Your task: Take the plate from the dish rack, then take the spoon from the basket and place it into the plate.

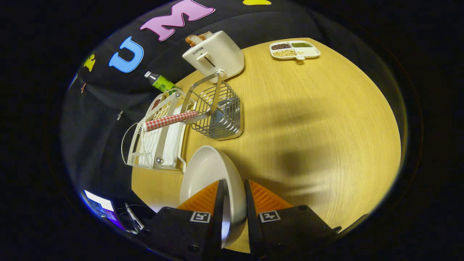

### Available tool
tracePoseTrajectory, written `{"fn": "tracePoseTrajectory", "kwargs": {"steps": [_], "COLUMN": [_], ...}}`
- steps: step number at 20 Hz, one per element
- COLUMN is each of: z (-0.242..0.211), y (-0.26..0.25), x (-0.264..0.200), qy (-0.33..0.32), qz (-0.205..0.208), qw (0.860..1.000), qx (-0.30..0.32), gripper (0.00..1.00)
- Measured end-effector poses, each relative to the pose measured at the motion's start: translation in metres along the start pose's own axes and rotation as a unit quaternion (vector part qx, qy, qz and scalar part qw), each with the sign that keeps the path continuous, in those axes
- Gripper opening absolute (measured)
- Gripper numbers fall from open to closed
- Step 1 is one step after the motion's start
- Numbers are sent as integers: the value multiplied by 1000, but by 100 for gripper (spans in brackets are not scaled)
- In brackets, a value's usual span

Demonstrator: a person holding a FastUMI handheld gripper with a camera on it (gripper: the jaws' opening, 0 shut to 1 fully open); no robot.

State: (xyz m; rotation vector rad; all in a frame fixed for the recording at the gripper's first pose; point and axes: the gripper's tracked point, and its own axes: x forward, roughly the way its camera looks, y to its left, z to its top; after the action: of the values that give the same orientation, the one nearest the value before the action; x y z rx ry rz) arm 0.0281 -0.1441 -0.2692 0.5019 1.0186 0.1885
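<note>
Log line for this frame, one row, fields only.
step: plate out of rack | claw: shut on plate rim | plate: tilted above table | dish rack: beyond | basket: untouched

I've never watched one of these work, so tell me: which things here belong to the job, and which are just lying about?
Part of the job:
- plate, clamped between the claw fingers
- dish rack
- wire basket; spoon not discernible

Just lying about:
- toaster holding bread
- divided tray of beans
- bottle
</note>
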Motion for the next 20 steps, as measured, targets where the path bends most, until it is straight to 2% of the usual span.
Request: {"fn": "tracePoseTrajectory", "kwargs": {"steps": [2,3,4,5,7,10,15,20], "z": [2,1,2,5,16,34,68,86], "y": [-8,-8,-7,-7,-3,21,76,121], "x": [0,-3,-6,-9,-17,-34,-60,-49], "qy": [-12,-16,-23,-35,-69,-126,-208,-236], "qz": [-16,-16,-16,-19,-22,-9,24,46], "qw": [1000,999,999,998,996,985,955,928], "qx": [-16,-24,-31,-39,-61,-120,-212,-286], "gripper": [37,43,60,67,100,99,99,99]}}
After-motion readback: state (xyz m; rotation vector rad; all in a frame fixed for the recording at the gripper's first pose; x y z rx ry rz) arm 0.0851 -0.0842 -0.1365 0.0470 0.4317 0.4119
